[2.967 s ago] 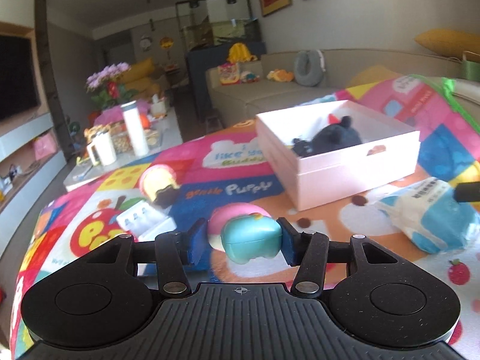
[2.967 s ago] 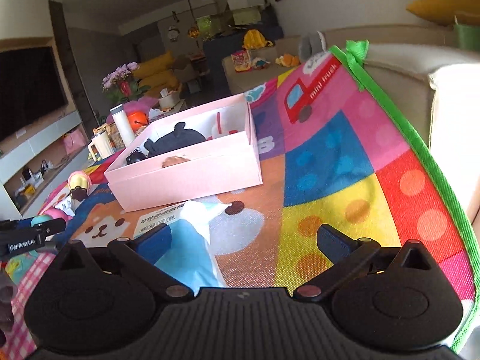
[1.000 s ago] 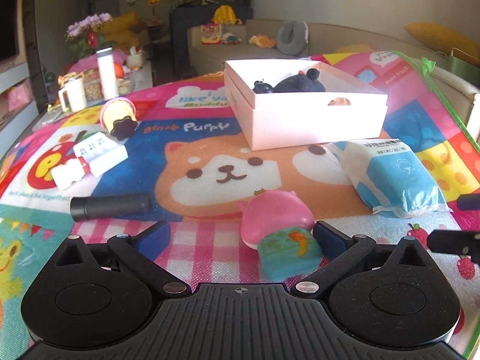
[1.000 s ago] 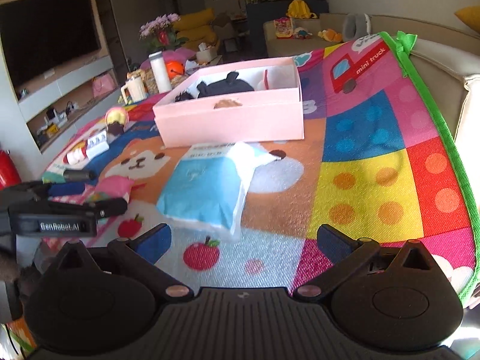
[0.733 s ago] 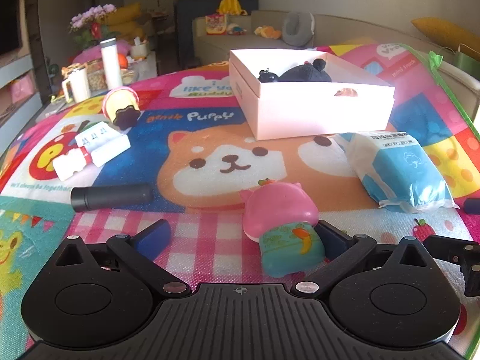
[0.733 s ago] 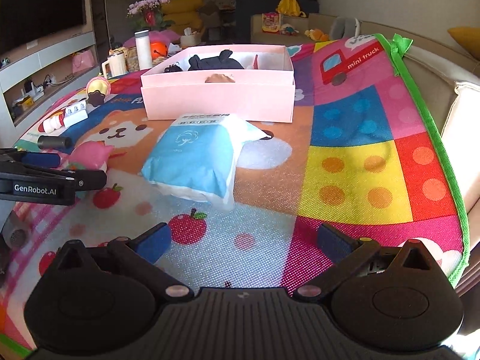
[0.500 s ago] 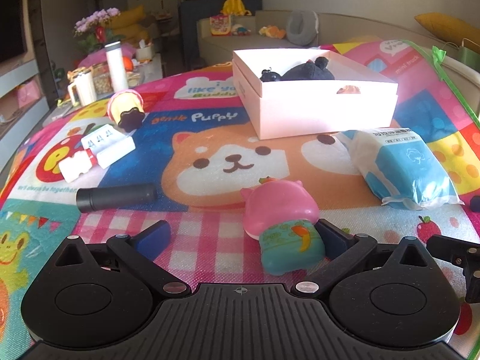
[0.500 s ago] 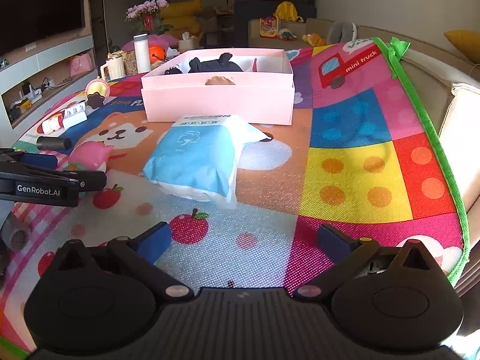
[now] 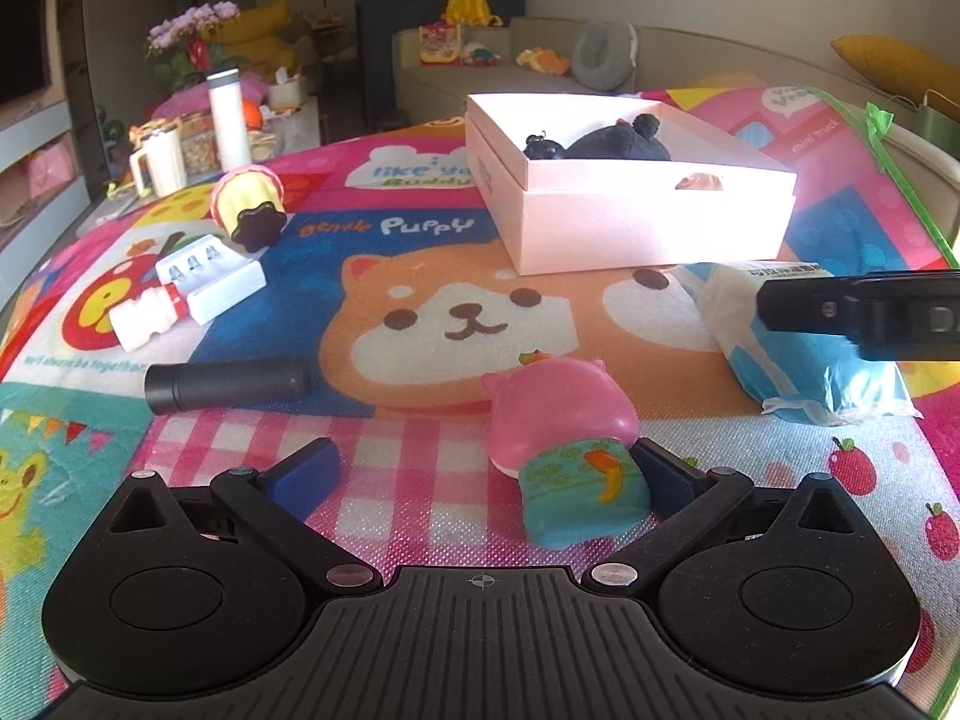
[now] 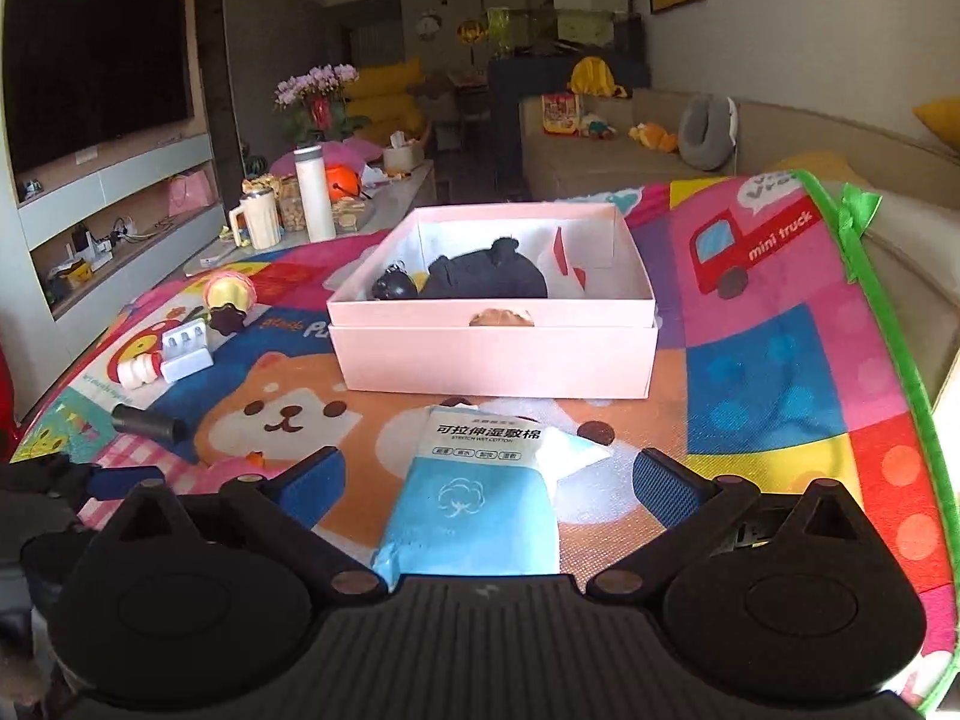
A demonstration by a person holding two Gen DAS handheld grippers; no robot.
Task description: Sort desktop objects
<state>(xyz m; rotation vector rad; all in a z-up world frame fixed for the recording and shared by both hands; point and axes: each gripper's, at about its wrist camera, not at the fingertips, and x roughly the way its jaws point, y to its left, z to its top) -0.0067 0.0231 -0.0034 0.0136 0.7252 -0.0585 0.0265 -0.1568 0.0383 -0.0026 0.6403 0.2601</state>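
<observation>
Left tongs (image 9: pixel 483 471) — jaws wide apart, gripping nothing; the pink toy (image 9: pixel 561 420) lies on the mat (image 9: pixel 420 330) beside the right finger. Right tongs (image 10: pixel 489 489) — jaws closing, pads not yet touching the wipes pack (image 10: pixel 480 498) between them. The pack lies near the pink box (image 10: pixel 498 354), mid-mat.

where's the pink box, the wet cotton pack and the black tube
pink box (image 10: pixel 498 360): right wrist view, on its front wall
wet cotton pack (image 10: pixel 474 510): right wrist view, on its blue face
black tube (image 9: pixel 228 384): left wrist view, on the middle of its barrel
</observation>
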